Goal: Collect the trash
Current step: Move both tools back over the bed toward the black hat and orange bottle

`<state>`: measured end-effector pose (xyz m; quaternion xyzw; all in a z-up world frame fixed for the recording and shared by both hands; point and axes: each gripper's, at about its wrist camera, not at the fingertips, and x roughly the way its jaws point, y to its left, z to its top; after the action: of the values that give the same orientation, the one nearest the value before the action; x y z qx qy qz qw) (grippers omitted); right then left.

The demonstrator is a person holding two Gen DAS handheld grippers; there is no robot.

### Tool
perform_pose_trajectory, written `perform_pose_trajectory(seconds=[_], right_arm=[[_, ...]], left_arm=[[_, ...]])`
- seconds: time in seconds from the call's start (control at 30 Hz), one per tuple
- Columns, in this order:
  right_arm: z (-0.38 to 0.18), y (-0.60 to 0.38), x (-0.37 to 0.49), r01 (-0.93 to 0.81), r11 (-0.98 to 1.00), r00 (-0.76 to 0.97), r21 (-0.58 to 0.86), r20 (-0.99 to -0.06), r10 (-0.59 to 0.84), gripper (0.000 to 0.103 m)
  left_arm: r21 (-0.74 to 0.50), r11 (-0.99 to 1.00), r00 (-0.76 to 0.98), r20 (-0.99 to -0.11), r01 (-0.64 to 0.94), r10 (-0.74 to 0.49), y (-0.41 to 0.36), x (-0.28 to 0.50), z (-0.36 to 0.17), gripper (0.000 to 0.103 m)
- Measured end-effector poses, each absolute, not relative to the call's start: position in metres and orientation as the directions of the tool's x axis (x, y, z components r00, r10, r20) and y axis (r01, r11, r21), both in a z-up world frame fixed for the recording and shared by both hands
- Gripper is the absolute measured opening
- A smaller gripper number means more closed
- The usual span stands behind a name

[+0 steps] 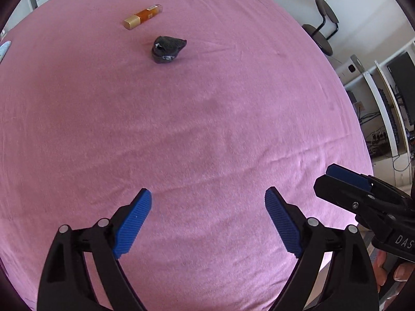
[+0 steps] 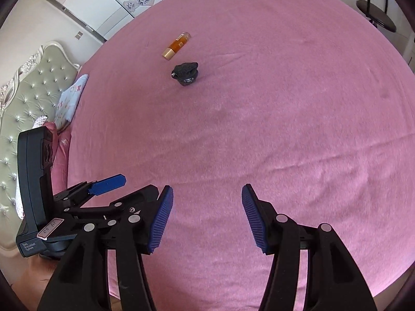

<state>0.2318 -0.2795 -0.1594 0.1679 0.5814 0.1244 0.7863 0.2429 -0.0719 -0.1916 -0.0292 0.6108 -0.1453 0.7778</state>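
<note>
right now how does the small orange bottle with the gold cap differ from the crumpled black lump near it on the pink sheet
The small orange bottle with the gold cap is a smooth, straight, see-through tube lying on its side; the crumpled black lump is dark, opaque and irregular. The bottle is slim and long, the lump squat. The bottle lies farther from both cameras. Both rest apart on the pink sheet, ungrasped.

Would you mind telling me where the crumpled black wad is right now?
The black wad lies on the pink bedsheet, far ahead of both open grippers, left of centre in both views, just nearer than the small orange bottle.
</note>
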Motion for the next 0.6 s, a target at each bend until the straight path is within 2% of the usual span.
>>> perform_pose_trajectory(seconds=[0.27,0.6], right_arm=[[-0.180,-0.242,0.337,-0.110,0.912,0.282,0.394,-0.868,0.409,0.054],[-0.228,-0.199,0.435,-0.139,0.907,0.270,0.397,-0.866,0.421,0.054]], left_arm=[[-0.205,0.972,0.257,-0.939,0.114,-0.228,-0.040,0.340,-0.204,0.089],[-0.160,0.984,0.244,-0.954,0.078,-0.175,0.008,0.427,-0.248,0.089]])
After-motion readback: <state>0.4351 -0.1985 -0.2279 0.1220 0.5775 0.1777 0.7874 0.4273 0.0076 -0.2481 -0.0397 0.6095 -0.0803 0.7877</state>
